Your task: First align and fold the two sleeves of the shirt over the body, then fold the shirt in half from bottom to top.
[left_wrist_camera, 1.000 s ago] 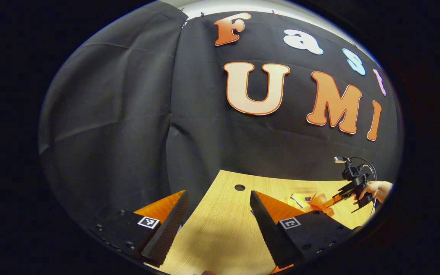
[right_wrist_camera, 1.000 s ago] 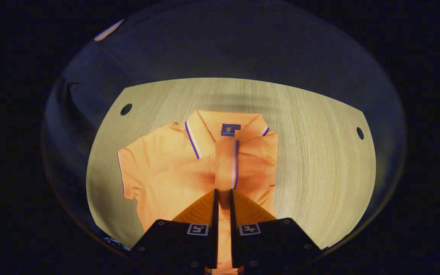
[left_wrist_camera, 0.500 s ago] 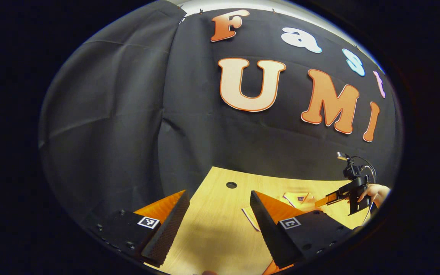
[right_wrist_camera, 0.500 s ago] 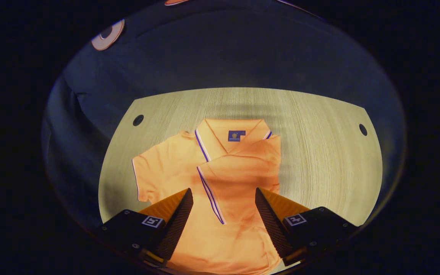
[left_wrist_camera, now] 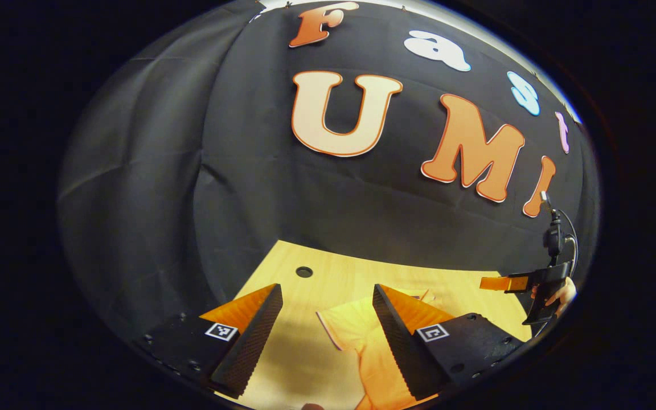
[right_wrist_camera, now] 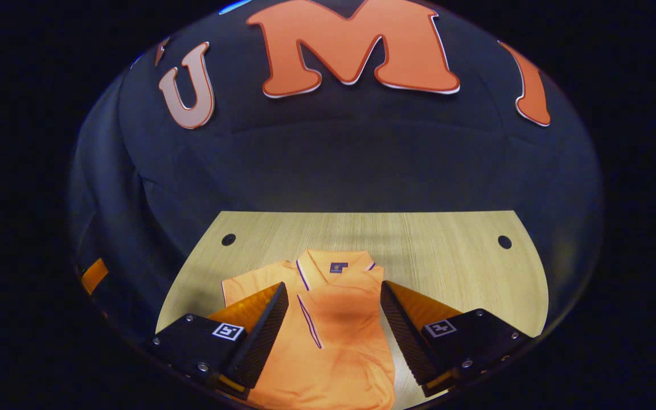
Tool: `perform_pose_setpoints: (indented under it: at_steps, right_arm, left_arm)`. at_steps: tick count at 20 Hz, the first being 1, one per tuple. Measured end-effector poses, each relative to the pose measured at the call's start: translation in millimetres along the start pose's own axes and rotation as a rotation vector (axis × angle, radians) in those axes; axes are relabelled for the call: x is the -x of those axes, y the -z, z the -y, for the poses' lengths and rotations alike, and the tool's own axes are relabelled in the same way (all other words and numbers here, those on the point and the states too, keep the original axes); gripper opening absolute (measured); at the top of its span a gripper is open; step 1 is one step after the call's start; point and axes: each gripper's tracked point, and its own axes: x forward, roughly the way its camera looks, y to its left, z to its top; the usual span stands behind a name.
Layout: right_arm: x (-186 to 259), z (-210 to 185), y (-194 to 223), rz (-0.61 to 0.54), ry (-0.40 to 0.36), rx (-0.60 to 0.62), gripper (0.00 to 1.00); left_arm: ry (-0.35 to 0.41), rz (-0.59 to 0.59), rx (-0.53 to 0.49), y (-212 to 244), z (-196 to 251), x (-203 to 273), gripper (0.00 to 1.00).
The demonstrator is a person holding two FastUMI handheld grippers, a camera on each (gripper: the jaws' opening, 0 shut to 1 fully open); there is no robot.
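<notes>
An orange polo shirt (right_wrist_camera: 333, 341) with a striped collar lies flat on the wooden table (right_wrist_camera: 447, 256). Its sleeve on the right is folded over the body; the sleeve on the left (right_wrist_camera: 242, 287) still spreads out. My right gripper (right_wrist_camera: 333, 319) hovers open above the shirt's chest, holding nothing. My left gripper (left_wrist_camera: 325, 324) is open over the table's left part, with the spread sleeve (left_wrist_camera: 351, 327) between and beyond its fingers. The right gripper (left_wrist_camera: 504, 283) also appears far right in the left gripper view, held by a hand (left_wrist_camera: 558, 293).
Round holes sit near the table's far corners (right_wrist_camera: 228, 239) (right_wrist_camera: 504, 242). The black cloth wall rises right behind the table. Bare wood lies to the right of the shirt.
My right gripper opened, dropped the folded sleeve on the body, then lifted and drew back. My left gripper moved toward the shirt, bringing the spread sleeve between its fingers.
</notes>
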Motion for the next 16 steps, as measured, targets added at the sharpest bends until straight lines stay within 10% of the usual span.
perform_pose_setpoints:
  at_steps: [6,16]
  right_arm:
    - [52,45,-43,0.21,0.066,0.053,0.99]
    - [96,110,-31,0.213,0.043,0.008,0.99]
  left_arm:
    - [0.052,-0.19,0.021,32,38,-56,0.98]
    - [-0.061,-0.675,0.155,166,26,-174,0.99]
